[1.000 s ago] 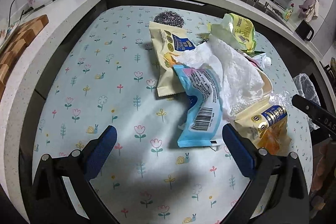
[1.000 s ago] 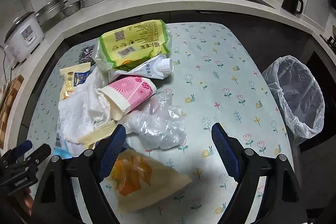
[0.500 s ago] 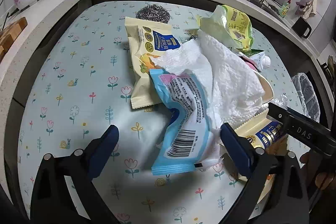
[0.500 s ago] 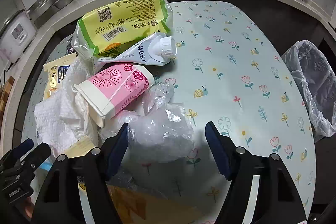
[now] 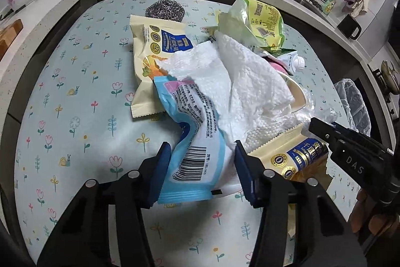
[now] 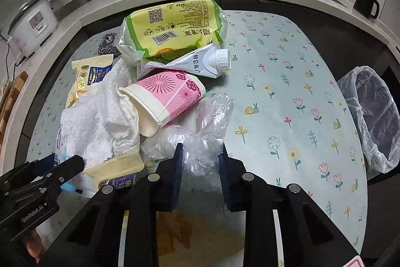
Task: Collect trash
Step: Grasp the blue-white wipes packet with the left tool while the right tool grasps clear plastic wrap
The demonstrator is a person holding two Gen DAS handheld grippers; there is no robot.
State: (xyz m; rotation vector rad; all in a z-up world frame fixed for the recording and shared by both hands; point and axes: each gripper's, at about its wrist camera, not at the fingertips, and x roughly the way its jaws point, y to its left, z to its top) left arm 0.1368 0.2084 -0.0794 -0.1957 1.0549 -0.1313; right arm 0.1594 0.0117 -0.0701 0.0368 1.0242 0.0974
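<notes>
Closing on two pieces of trash at once, at the near edge of the flowered table (image 6: 287,96). Left gripper (image 5: 200,167) about half shut and narrowing, blue pads flanking the barcode end of the blue wrapper (image 5: 190,142); left pad touching its edge, right pad seemingly just short, so no firm hold yet. Right gripper (image 6: 201,162) nearer to shut and also narrowing, pads sunk into the crumpled clear plastic film (image 6: 200,131), squeezing but perhaps not yet clamped. Heaped behind, toward the middle of the table: white paper towel (image 5: 245,91), pink paper cup (image 6: 165,96), small white carton (image 6: 200,61), green-yellow bag (image 6: 172,26), cream snack packets (image 5: 155,46). Lined bin (image 6: 375,116) standing off the table's right edge, mouth open.

Judged: the grasping step, early in the collecting, most of the heap untouched. Next: finishing both pinches, lifting clear without dragging the paper towel overlapping the wrapper, then carrying across the right edge to the bin.
</notes>
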